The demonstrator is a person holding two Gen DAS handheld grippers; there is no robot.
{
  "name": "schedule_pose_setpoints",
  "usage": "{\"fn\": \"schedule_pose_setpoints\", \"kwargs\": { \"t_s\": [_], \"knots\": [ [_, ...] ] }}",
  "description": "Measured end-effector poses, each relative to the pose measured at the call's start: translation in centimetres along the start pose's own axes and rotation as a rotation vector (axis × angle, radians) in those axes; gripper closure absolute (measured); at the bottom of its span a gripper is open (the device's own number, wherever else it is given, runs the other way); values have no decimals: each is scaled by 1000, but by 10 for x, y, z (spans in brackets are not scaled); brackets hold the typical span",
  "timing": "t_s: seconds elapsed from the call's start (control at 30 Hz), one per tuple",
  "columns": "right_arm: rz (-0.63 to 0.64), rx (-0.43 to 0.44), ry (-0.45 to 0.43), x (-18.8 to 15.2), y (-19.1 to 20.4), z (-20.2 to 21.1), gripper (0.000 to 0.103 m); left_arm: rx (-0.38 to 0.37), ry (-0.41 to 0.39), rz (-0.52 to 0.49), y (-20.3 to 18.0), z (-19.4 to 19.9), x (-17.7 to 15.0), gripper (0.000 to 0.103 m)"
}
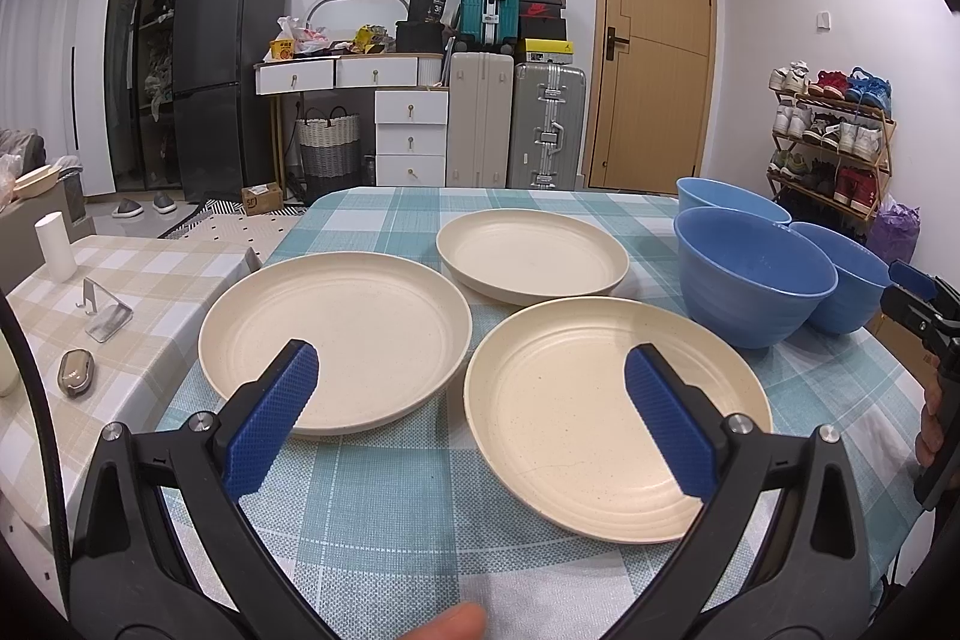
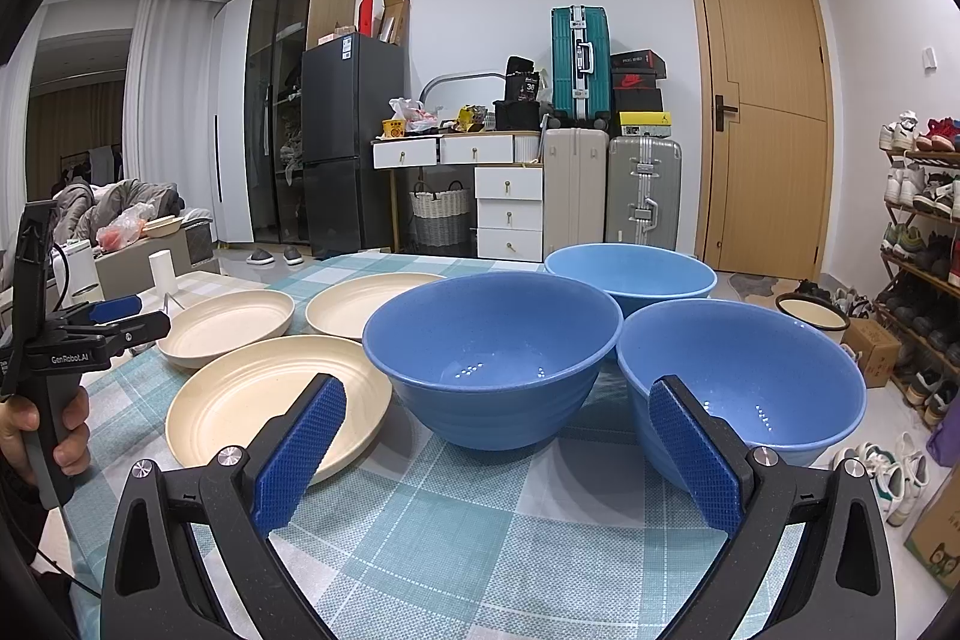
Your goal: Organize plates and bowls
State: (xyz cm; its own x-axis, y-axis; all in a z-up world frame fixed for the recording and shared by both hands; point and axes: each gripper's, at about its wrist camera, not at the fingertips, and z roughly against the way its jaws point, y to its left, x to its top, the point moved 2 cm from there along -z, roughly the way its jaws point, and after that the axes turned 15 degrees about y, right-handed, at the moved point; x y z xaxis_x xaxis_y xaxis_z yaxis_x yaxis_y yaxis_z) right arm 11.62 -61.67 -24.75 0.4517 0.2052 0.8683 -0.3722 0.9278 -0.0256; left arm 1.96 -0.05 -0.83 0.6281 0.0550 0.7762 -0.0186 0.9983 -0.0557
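Three cream plates lie apart on the checked tablecloth: a left plate (image 1: 336, 334), a far plate (image 1: 531, 250) and a near right plate (image 1: 606, 412). Three blue bowls stand at the right: a middle bowl (image 2: 492, 352), a far bowl (image 2: 630, 271) and a near right bowl (image 2: 744, 382). My left gripper (image 1: 471, 382) is open and empty, above the near edges of the left and near right plates. My right gripper (image 2: 498, 418) is open and empty, just in front of the middle and near right bowls. The right gripper also shows in the left wrist view (image 1: 918, 298).
A lower side table (image 1: 90, 304) with a beige checked cloth stands to the left, holding a white cylinder (image 1: 55, 244), a phone stand (image 1: 105, 310) and a small case (image 1: 77, 370). A shoe rack (image 2: 924, 232) and boxes stand right of the table edge.
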Motion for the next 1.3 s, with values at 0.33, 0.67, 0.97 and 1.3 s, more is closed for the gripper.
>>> {"fn": "schedule_pose_setpoints", "kwargs": {
  "t_s": [0.33,0.67,0.97,1.3],
  "knots": [
    [0,1,0,0,0,0,0,0,0,1,0,0,0,1],
    [1,0,0,0,0,0,0,1,1,0,0,0,0,1],
    [3,0,0,0,0,0,0,0,2,0,0,0,0,1],
    [-2,-9,5,-1,8,-3,0,1,0,1,5,4,0,1]
  ]
}}
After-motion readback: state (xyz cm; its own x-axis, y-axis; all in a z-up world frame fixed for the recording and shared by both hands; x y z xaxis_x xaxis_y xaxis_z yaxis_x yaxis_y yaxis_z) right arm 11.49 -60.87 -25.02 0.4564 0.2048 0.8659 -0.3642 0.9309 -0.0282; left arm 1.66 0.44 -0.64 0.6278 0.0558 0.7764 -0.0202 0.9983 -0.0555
